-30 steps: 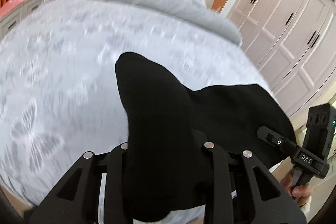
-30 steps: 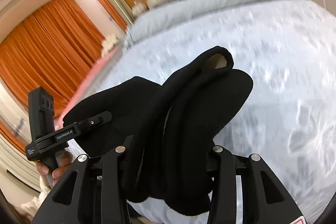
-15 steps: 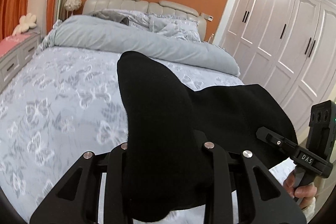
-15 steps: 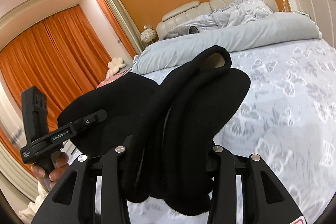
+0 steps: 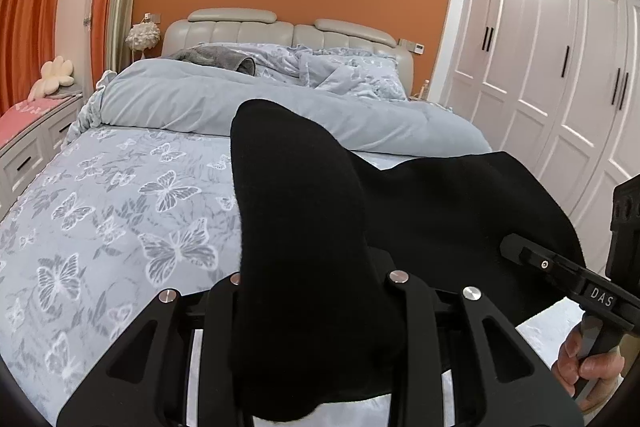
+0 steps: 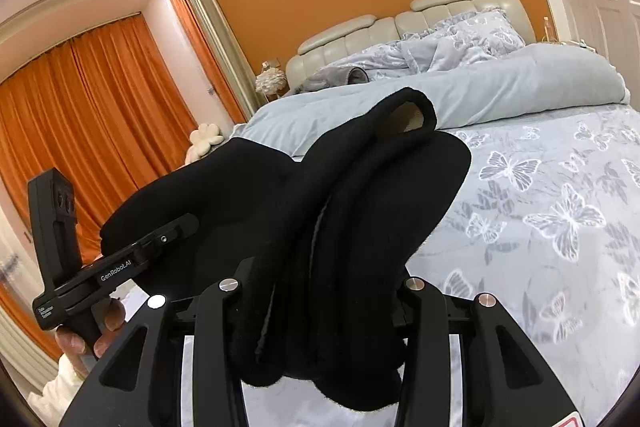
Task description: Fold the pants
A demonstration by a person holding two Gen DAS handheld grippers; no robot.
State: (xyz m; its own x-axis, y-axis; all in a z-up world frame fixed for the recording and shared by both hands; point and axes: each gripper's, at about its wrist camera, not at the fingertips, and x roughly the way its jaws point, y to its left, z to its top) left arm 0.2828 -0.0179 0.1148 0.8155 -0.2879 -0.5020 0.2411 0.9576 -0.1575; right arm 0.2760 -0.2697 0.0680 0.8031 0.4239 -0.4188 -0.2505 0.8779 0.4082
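The black pants (image 5: 432,211) hang between my two grippers, held up above the foot of the bed. My left gripper (image 5: 316,307) is shut on a bunched black fold that sticks up between its fingers. My right gripper (image 6: 320,307) is shut on a thick rolled bunch of the pants (image 6: 380,195), with a pale inner lining showing at the top. The right gripper also shows at the right edge of the left wrist view (image 5: 568,279), and the left gripper shows at the left of the right wrist view (image 6: 120,271). Both sets of fingertips are hidden by cloth.
The bed (image 5: 112,211) with a light blue butterfly sheet lies ahead, a folded duvet (image 5: 248,107) and pillows at its head. White wardrobe doors (image 5: 560,75) stand on the right, a low dresser (image 5: 28,147) and orange curtains (image 6: 80,115) on the left.
Both grippers have tilted upward with the pants still gripped, so the views now take in the headboard and wall. The grip on the cloth is unchanged.
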